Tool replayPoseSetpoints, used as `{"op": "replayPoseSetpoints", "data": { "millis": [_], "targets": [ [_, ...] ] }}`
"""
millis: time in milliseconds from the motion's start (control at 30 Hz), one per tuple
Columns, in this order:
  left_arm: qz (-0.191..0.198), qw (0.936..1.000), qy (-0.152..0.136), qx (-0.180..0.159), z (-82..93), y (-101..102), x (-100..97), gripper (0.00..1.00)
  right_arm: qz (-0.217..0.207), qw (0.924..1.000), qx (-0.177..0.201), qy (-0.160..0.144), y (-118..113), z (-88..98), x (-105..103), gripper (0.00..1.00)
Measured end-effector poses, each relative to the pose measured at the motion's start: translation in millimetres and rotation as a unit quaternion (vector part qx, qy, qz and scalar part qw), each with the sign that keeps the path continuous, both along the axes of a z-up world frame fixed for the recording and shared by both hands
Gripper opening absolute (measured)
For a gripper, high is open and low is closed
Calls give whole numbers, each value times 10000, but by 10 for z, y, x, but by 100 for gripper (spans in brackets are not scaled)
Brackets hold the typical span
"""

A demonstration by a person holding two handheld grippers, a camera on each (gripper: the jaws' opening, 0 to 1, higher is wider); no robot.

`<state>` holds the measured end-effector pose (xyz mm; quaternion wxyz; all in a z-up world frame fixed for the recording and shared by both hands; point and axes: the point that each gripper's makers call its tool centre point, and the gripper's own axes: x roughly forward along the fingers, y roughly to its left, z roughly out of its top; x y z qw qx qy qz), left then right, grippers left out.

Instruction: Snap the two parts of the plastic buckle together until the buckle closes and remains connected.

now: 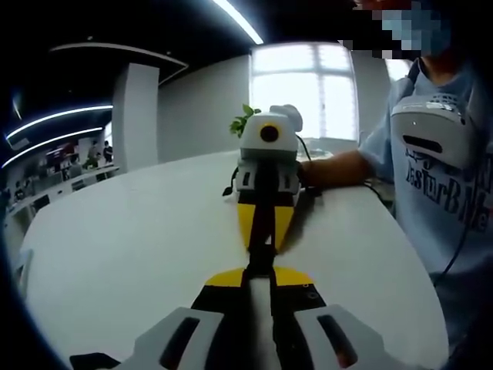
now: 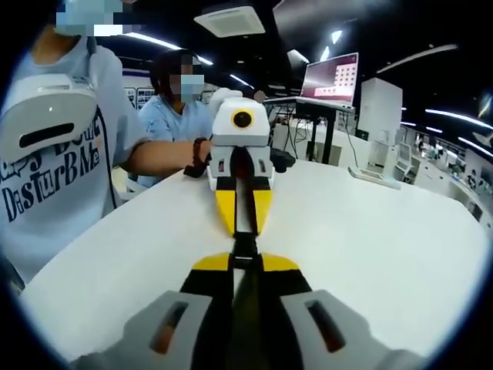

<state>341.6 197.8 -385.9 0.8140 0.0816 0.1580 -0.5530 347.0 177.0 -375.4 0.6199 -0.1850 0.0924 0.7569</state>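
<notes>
**A:** so the left gripper [image 1: 260,271] has its yellow-tipped jaws pressed nearly together on the near end of the black buckle [image 1: 261,253], and the right gripper [image 1: 263,231] comes in from the far side, nipping the other end the same way. Both pinched tight on it, tips almost meeting

**B:** yep, same from the right gripper view. right gripper [image 2: 244,266] at the bottom, left gripper [image 2: 244,220] facing it, buckle [image 2: 244,250] strung between the two. Its long axis runs straight along the line of both pairs of jaws, one end pointing into each gripper, held up off the white table [image 2: 370,231]

**A:** can anyone tell if the two halves are actually clicked?

**B:** nope. it's small and dark, and the jaws cover both ends, so the seam is impossible to read. Only the middle bit shows

**A:** further out there's the person [image 1: 439,177] in a light blue printed t-shirt holding them, cut off at the edge, and a second person [image 2: 176,108] sitting behind the table
</notes>
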Motion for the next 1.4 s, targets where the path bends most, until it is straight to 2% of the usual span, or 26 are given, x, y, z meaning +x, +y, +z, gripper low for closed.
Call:
{"op": "replayPoseSetpoints", "data": {
  "millis": [433,1067,1400],
  "targets": [
    [18,9999,83,-62,24,53,18,9,-32,9997,9,250,-16,-18,17,13],
    [62,9995,250,-159,12,40,55,10,-121,9996,94,228,-20,-47,52,12],
    [110,9996,194,-162,4,37,55,10,-226,9994,82,248,-18,-54,42,12]
  ]
}}
